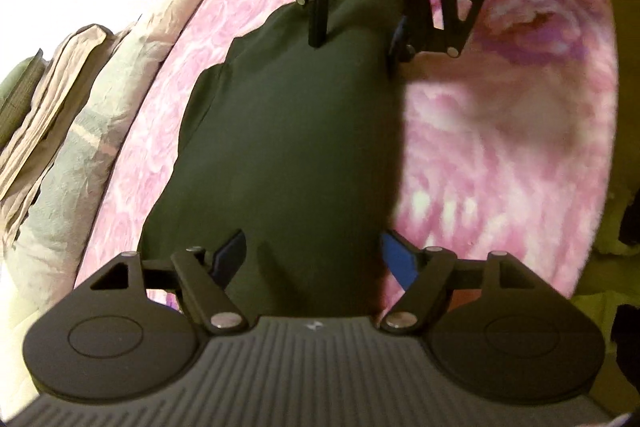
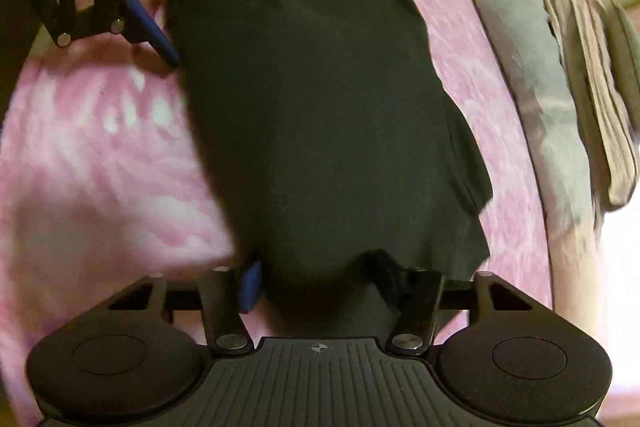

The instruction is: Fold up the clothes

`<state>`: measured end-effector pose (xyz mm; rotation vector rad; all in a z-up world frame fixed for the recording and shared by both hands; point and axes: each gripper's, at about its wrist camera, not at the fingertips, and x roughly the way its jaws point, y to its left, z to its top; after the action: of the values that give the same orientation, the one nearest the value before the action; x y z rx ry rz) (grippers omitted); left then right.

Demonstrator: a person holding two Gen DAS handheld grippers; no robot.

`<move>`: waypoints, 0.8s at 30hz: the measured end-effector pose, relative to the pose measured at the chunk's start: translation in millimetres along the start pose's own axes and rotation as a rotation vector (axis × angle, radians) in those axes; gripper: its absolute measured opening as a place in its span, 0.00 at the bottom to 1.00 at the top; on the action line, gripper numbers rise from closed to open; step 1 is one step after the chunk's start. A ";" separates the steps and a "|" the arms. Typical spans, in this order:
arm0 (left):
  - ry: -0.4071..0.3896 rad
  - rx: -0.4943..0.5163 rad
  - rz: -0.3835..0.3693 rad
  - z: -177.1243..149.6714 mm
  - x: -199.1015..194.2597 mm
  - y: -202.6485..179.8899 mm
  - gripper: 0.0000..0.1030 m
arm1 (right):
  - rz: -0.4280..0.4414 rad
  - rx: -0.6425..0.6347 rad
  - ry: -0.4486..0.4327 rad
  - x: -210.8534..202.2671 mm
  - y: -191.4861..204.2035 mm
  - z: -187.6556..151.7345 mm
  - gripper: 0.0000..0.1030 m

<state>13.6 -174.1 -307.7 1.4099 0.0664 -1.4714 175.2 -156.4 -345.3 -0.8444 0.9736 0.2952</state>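
Garment (image 1: 292, 147) lies on bedspread (image 1: 500, 155); gripper at each end; pillows (image 1: 80, 131) beside.

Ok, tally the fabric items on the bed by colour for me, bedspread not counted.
Dark green: 1, the folded garment
Beige: 1, the folded cloth at the bed's edge
Grey-green: 1, the pillow at the edge
Olive: 1, a piece beside the beige cloth, only partly in view
Total: 4
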 end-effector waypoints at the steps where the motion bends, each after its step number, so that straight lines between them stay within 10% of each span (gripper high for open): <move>1: 0.014 0.015 0.011 1.7 1.8 -0.8 0.71 | 0.021 0.017 -0.001 0.5 -5.4 -0.7 0.27; 8: 0.070 0.105 0.078 11.7 11.5 1.4 0.70 | 0.048 0.155 -0.052 -47.5 -53.3 11.3 0.15; 13: 0.137 0.051 0.043 13.2 17.4 13.5 0.27 | 0.067 0.165 -0.072 -61.5 -59.7 16.2 0.15; 18: 0.137 -0.061 -0.008 8.8 6.4 42.2 0.20 | 0.055 0.155 -0.081 -58.7 -42.3 7.9 0.16; 21: 0.133 -0.092 -0.037 6.8 3.3 58.4 0.20 | -0.008 0.117 -0.095 -59.4 -24.5 2.7 0.70; 24: 0.127 -0.113 -0.059 4.5 1.4 71.8 0.20 | 0.011 0.084 -0.113 -54.7 -9.4 -0.3 0.76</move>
<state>59.4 -210.2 -265.5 1.4186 0.2691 -1.4023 150.0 -155.2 -295.8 -0.7382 0.8795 0.3056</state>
